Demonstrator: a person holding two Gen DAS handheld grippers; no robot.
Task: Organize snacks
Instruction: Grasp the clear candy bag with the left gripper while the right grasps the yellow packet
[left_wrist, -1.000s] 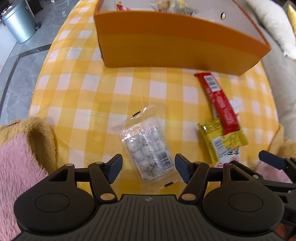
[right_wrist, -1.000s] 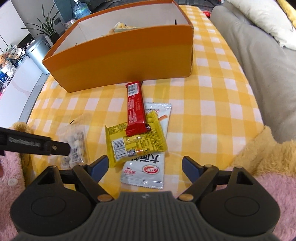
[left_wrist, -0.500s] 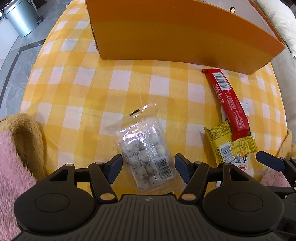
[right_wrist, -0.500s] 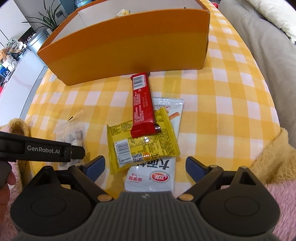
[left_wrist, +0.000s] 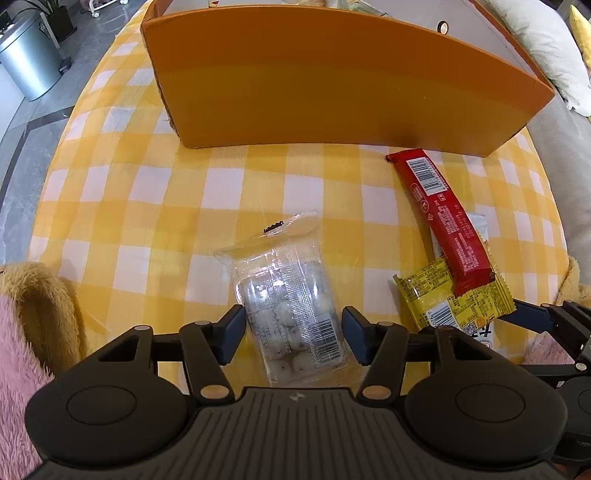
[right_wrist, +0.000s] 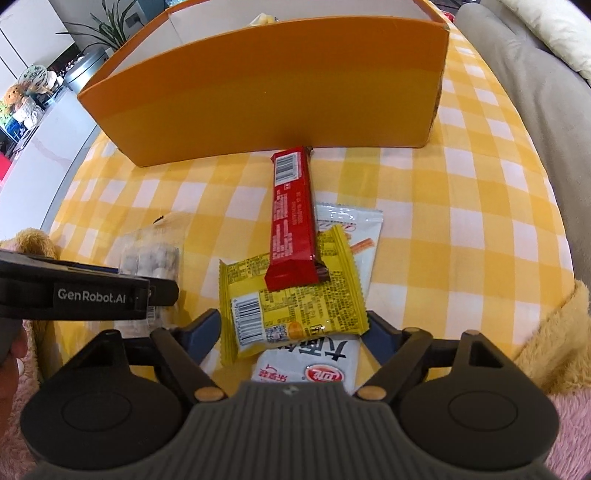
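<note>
The clear bag of pale round candies (left_wrist: 291, 302) lies flat on the yellow checked cloth (left_wrist: 147, 206) with its lower half right between the fingers of the left gripper (left_wrist: 293, 332), which stand wide, one pad to each side of the bag and neither quite pressing it as far as I can see, so the grab looks lined up but not made. Off to the right of those fingers sits the small heap the other hand is working on: the yellow packet (right_wrist: 291, 299) lies between the spread fingers of the right gripper (right_wrist: 293, 326), also wide and holding nothing, with the red bar (right_wrist: 293, 221) resting across the packet's far edge and pointing away from the fingertips toward the box, and a white packet (right_wrist: 317, 365) underneath them both. Beyond both pairs of fingers stands the orange box (left_wrist: 332, 85), its near wall close to the bar's far end; a few wrappers peek over its rim, though I cannot tell what they are. So some snacks seem to be put away already, while four are left on the cloth, and I'd judge the job somewhere in the middle, with two picks about to start
</note>
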